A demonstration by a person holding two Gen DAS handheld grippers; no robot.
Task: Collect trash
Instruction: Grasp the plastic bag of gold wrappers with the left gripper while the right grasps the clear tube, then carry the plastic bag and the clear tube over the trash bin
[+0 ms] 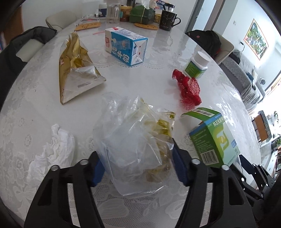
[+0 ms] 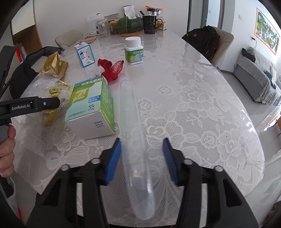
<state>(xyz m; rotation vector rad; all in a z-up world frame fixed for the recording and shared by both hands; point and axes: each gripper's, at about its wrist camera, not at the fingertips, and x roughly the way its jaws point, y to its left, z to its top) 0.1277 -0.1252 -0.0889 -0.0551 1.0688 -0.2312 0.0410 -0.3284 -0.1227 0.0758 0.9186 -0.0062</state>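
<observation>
A crumpled clear plastic bag point(image 1: 133, 145) with yellow scraps inside lies on the lace-covered table point(image 1: 158, 207). My left gripper point(image 1: 137, 166) has it between the blue pads point(image 1: 178, 164), which touch both sides of it. The same gripper's black fingers point(image 2: 47, 103) show at the left of the right wrist view. A long clear plastic piece point(image 2: 135, 149) runs lengthwise between the pads point(image 2: 114, 161) of my right gripper point(image 2: 141, 161). The left pad is almost on it; a gap shows before the right pad. A green medicine box point(image 1: 214, 142) point(image 2: 91, 107) stands between the two grippers.
Also on the table: white tissue point(image 1: 56, 150), gold foil bag point(image 1: 75, 68), blue milk carton point(image 1: 126, 45), red net point(image 1: 188, 87), pill bottle point(image 1: 196, 64). Cups and a tissue box crowd the far end point(image 1: 140, 14). Chairs point(image 2: 219, 42) ring the table. A hand point(image 2: 7, 150) is at left.
</observation>
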